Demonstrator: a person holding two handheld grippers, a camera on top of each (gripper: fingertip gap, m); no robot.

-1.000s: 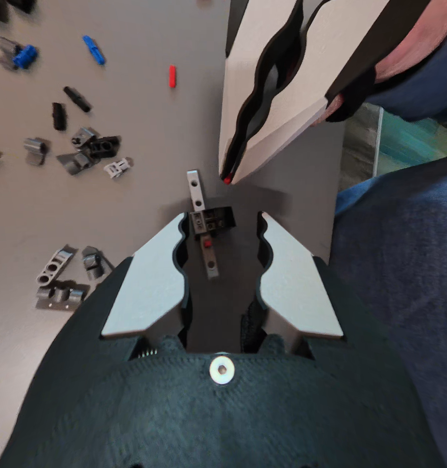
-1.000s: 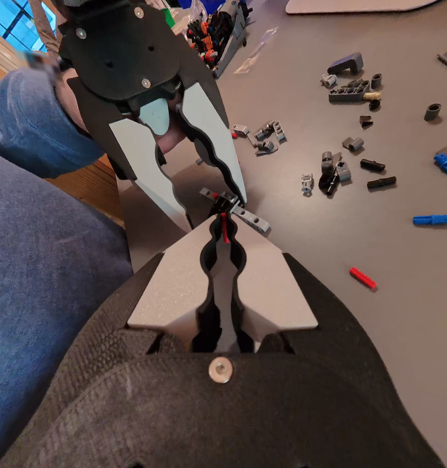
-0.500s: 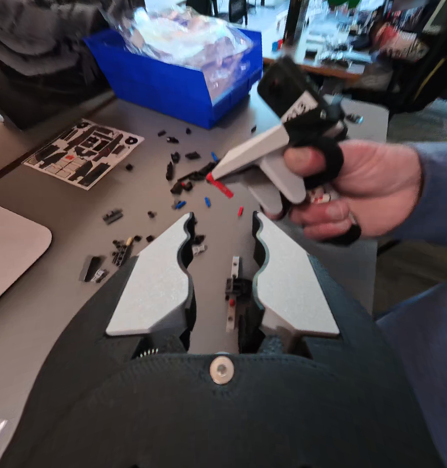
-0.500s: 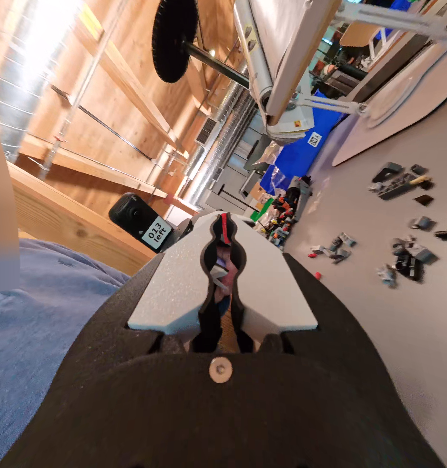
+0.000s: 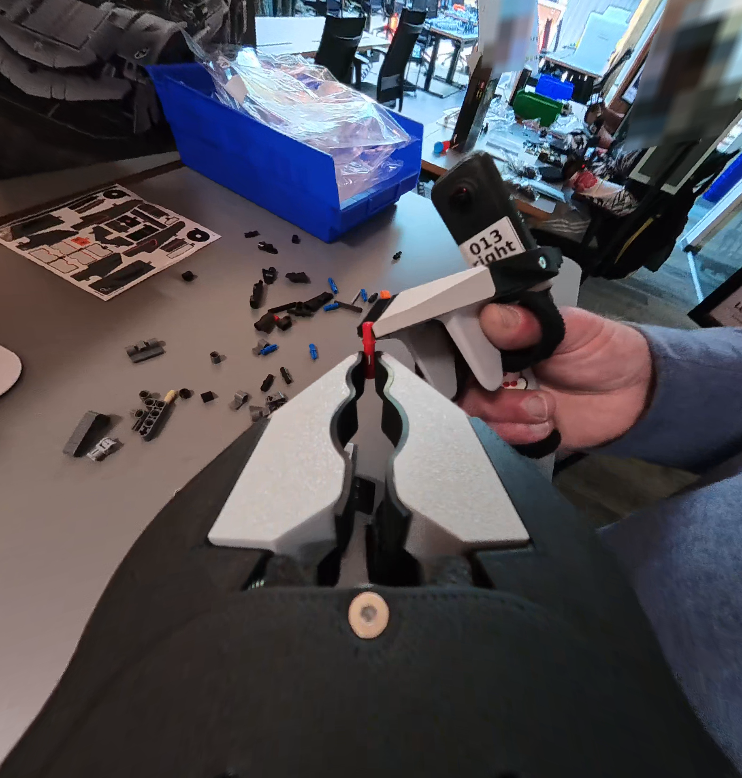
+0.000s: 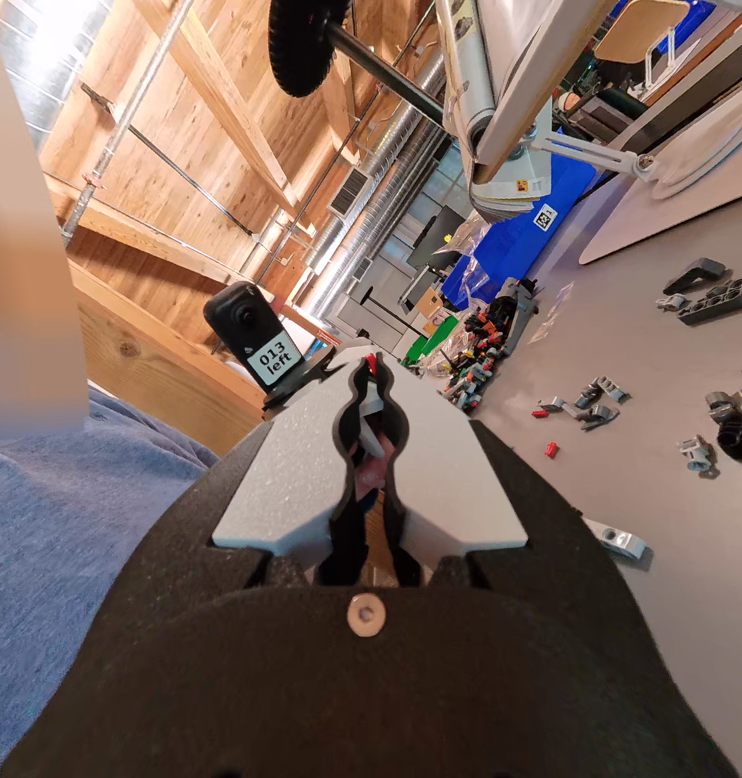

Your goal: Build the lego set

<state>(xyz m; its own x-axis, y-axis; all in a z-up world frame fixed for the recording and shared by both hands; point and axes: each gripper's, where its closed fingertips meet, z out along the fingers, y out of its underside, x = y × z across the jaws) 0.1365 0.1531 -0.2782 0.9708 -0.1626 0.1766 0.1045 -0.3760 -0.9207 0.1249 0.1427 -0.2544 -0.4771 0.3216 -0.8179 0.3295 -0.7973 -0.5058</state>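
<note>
A short red pin (image 5: 367,342) is held upright in the air above the grey table (image 5: 87,484). My left gripper (image 5: 368,364) is shut on its lower end. My right gripper (image 5: 375,329) comes in from the right and is shut on its upper end. In the right wrist view the red pin (image 6: 371,361) shows at the tips of my right gripper (image 6: 372,365), with the left gripper's pale fingers (image 6: 371,405) behind the gap. A small grey and black assembly (image 5: 362,490) lies on the table below, seen between the left jaws.
Loose black, grey and blue pieces (image 5: 285,313) are scattered on the table. A blue bin with plastic bags (image 5: 276,164) and a sticker sheet (image 5: 104,240) lie farther back. A partly built model (image 6: 489,337) and a grey beam (image 6: 622,542) show in the right wrist view. The table edge is at the right. My left and right fingertips are right by each other.
My left gripper went from open over the assembly to shut on the red pin. Both grippers rose off the table, and the right one brought the pin to the left's tips.
</note>
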